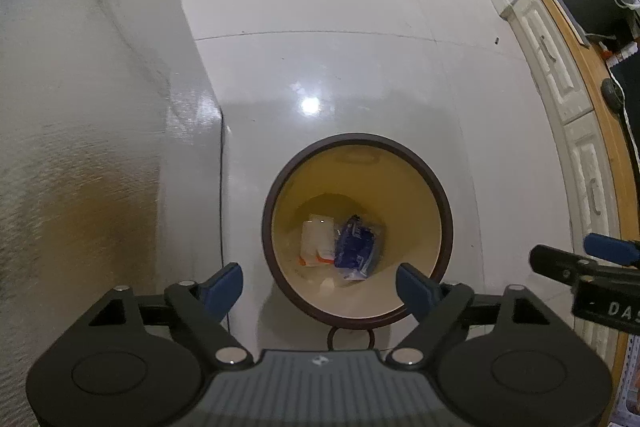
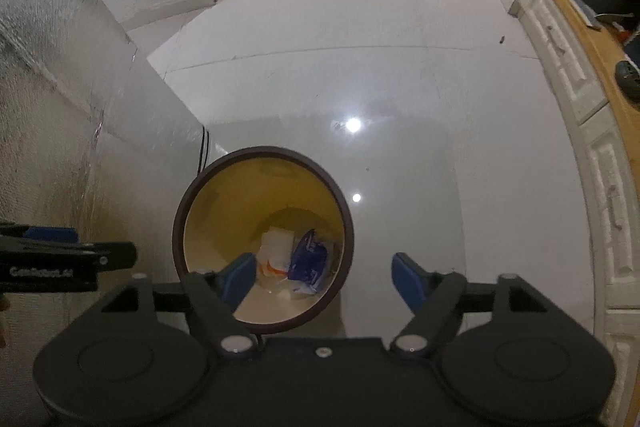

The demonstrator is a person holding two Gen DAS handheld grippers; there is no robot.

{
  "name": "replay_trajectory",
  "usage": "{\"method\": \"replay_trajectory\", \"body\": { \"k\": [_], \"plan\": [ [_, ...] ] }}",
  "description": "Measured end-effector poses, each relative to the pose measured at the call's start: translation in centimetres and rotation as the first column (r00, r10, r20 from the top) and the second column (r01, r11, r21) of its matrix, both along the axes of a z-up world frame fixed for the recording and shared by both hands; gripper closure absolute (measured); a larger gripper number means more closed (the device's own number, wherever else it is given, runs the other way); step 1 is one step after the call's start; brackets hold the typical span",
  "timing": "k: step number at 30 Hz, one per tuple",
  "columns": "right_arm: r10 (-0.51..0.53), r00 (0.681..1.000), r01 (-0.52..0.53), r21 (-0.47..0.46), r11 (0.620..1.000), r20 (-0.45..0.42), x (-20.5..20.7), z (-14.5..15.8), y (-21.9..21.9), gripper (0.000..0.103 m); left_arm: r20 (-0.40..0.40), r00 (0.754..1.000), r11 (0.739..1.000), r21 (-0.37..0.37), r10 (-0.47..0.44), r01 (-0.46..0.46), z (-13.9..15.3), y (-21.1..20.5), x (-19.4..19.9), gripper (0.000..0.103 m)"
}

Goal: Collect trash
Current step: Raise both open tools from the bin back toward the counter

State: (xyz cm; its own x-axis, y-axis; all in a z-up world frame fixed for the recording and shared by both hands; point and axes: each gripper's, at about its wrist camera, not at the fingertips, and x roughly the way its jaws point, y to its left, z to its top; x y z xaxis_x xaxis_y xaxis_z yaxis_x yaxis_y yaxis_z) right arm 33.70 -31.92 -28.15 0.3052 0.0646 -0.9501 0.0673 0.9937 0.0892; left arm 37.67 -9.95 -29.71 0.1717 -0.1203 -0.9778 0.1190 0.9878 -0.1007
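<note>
A round bin with a dark brown rim (image 1: 447, 211) (image 2: 348, 223) and a yellow inside stands on the pale floor below both grippers. At its bottom lie a white wrapper with orange print (image 1: 316, 241) (image 2: 276, 251) and a blue wrapper (image 1: 356, 247) (image 2: 310, 261). My left gripper (image 1: 320, 285) hangs above the bin, jaws wide apart, nothing between its blue pads. My right gripper (image 2: 324, 277) also stands open and empty over the bin's right side. Each gripper shows at the edge of the other's view: the right gripper (image 1: 584, 263), the left gripper (image 2: 60, 251).
A grey textured wall (image 1: 80, 147) runs along the left, with a thin cable (image 1: 221, 207) down its corner beside the bin. White cabinet fronts (image 1: 580, 155) under a wooden countertop (image 1: 592, 67) line the right. Glossy floor tiles (image 1: 340, 67) stretch ahead towards a doorway.
</note>
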Motion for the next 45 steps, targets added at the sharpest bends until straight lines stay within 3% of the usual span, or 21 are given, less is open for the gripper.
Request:
{"method": "replay_trajectory", "body": {
  "k": [7, 13, 23, 29, 38, 45],
  "plan": [
    [-0.011, 1.0, 0.011, -0.011, 1.0, 0.02, -1.1, 1.8, -0.3, 0.011, 0.032, 0.999, 1.0, 0.009, 0.024, -0.024, 2.2, 1.1, -1.1, 0.004],
    [-0.022, 0.998, 0.023, -0.021, 1.0, 0.053, -2.2, 3.6, -0.6, 0.001, 0.055, 0.998, 1.0, 0.017, 0.021, -0.022, 3.9, 1.4, -2.2, 0.0],
    [-0.047, 0.994, 0.052, -0.051, 0.997, 0.1, -4.1, 6.6, -1.2, 0.0, 0.132, 0.991, 1.0, 0.003, 0.014, -0.014, 7.3, 1.6, -3.7, 0.0],
    [-0.069, 0.983, 0.081, -0.067, 0.994, 0.172, -5.5, 9.5, -2.0, 0.0, 0.212, 0.977, 1.0, -0.014, -0.004, 0.007, 10.2, 1.2, -4.8, 0.0],
    [-0.088, 0.947, 0.122, -0.092, 0.988, 0.311, -7.7, 13.8, -2.5, 0.0, 0.378, 0.925, 0.998, -0.03, -0.032, 0.047, 15.6, 0.1, -7.2, 0.0],
    [-0.079, 0.878, 0.142, -0.1, 0.985, 0.472, -9.4, 18.0, -2.2, 0.0, 0.531, 0.847, 0.998, -0.028, -0.033, 0.057, 20.5, 0.0, -9.6, 0.0]
  ]
}}
